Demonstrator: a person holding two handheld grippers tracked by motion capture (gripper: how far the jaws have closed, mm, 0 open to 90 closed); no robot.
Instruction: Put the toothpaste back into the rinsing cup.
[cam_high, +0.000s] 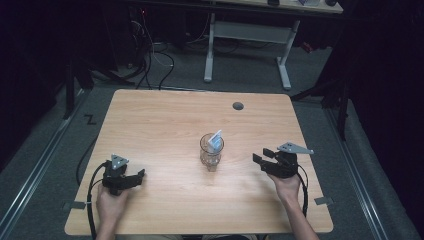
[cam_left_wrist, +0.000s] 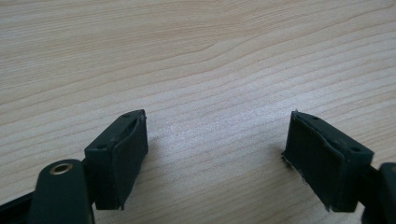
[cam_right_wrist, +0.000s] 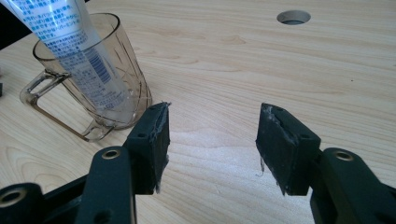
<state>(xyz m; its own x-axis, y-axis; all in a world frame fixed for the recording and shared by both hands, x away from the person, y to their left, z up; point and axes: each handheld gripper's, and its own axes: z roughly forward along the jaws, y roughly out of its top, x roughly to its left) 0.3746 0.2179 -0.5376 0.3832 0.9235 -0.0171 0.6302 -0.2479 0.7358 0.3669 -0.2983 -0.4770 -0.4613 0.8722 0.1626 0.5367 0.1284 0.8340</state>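
The clear mug (cam_high: 211, 151) stands upright near the middle of the wooden table (cam_high: 165, 120), a little toward the person's side, with a white and blue tube (cam_high: 216, 140) leaning inside it so that its top sticks out above the rim. In the right gripper view the mug (cam_right_wrist: 119, 93) shows a cut pattern on its wall and a handle (cam_right_wrist: 42, 100) that points away to the left of that picture, and the tube (cam_right_wrist: 79, 51), printed with small blue text and a barcode, rests slantwise against the inner wall. The right gripper (cam_high: 264, 156) sits to the right of the mug, apart from it, with its jaws spread and nothing between them; from its own camera (cam_right_wrist: 212, 135) bare table grain shows in the gap, and the mug stands just beyond the left jaw. The left gripper (cam_high: 136, 176) lies well apart from the mug at the near left of the table, held by the left hand (cam_high: 111, 205); its jaws are also parted and empty (cam_left_wrist: 215, 149), over plain wood. The right hand (cam_high: 286, 186) grips the tool from behind. A round cable hole (cam_high: 238, 106) lies in the far part of the tabletop
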